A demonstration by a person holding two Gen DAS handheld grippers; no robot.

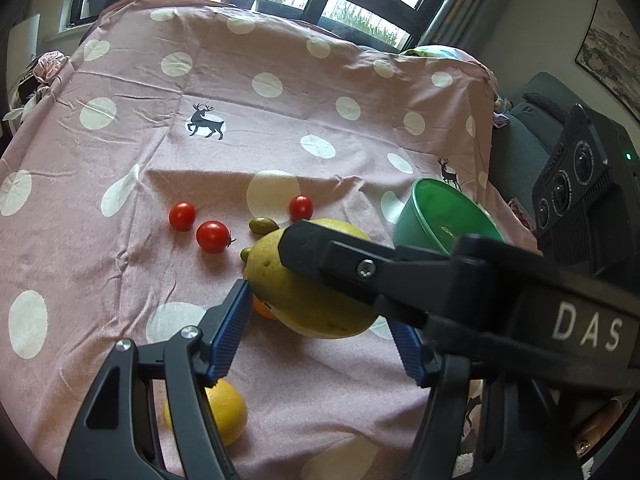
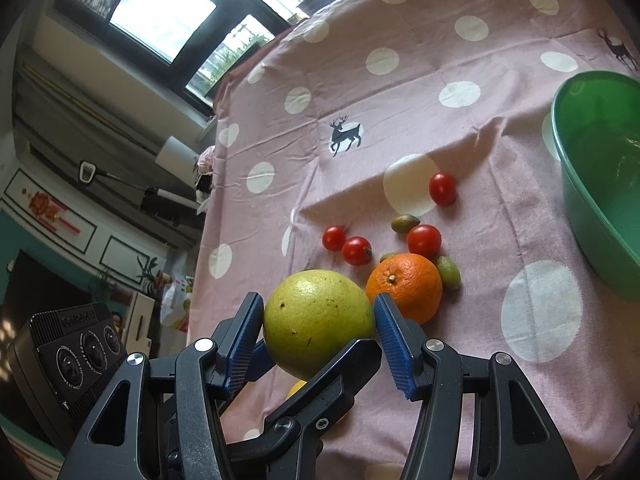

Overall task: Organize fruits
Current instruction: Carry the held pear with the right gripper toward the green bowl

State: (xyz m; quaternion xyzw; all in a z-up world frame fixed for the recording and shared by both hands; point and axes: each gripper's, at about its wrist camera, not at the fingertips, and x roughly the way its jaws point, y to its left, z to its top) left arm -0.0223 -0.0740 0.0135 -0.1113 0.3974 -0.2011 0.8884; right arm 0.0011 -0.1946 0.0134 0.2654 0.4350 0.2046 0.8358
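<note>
Both grippers converged on one large yellow-green citrus fruit lying near the front of the pink spotted tablecloth. The right gripper was closed on the fruit, its blue pads pressed against opposite sides. The left gripper straddled the same fruit; one pad met its rind, but the far pad was partly hidden behind the right gripper's finger, so a full grip could not be confirmed. An orange sat touching the fruit's right side. Beyond it lay cherry tomatoes and small green olive-like fruits. A yellow lemon rested beneath the left gripper. The green bowl stood well apart, to the right.
</note>
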